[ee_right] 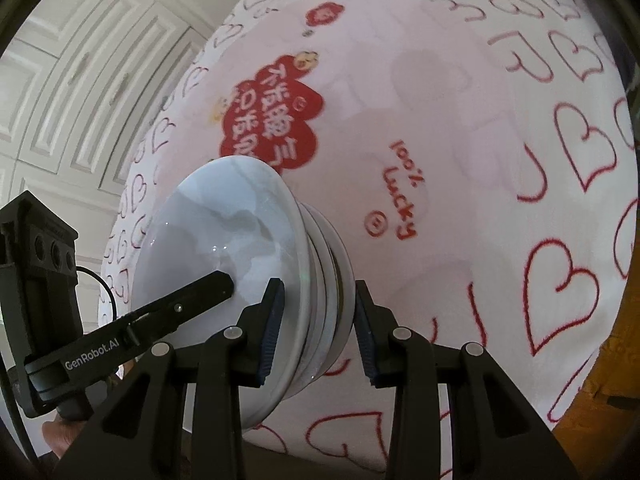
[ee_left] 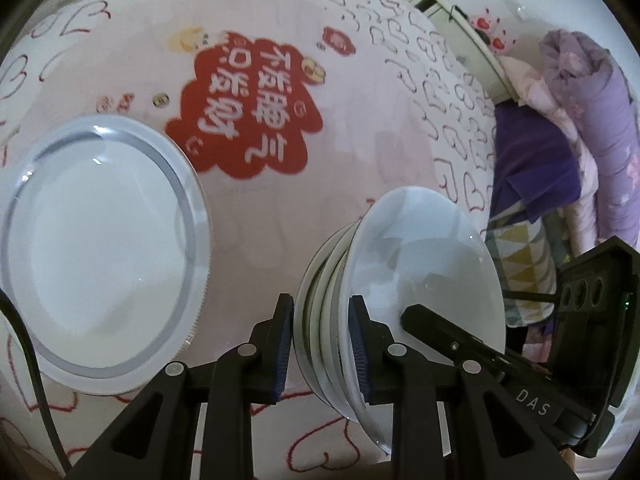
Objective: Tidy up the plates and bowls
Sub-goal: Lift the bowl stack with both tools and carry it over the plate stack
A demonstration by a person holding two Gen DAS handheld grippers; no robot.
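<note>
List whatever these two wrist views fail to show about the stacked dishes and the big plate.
- Stack of dishes: exact count unclear in either view; rims overlap, and the top bowl hides what is nested beneath.
- Whether the stack touches the cloth: its bottom is covered by the left hand-held gripper and right hand-held gripper.
- Large plate: left rim cut off in the left wrist view; absent from the right.

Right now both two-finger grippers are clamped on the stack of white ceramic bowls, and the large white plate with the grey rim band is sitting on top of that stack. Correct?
Not quite. Both the left gripper and the right gripper do clamp the stack of white ceramic bowls, but the large white plate with the grey rim band lies apart from it, on the heart-patterned cloth. The left wrist view shows this.
</note>
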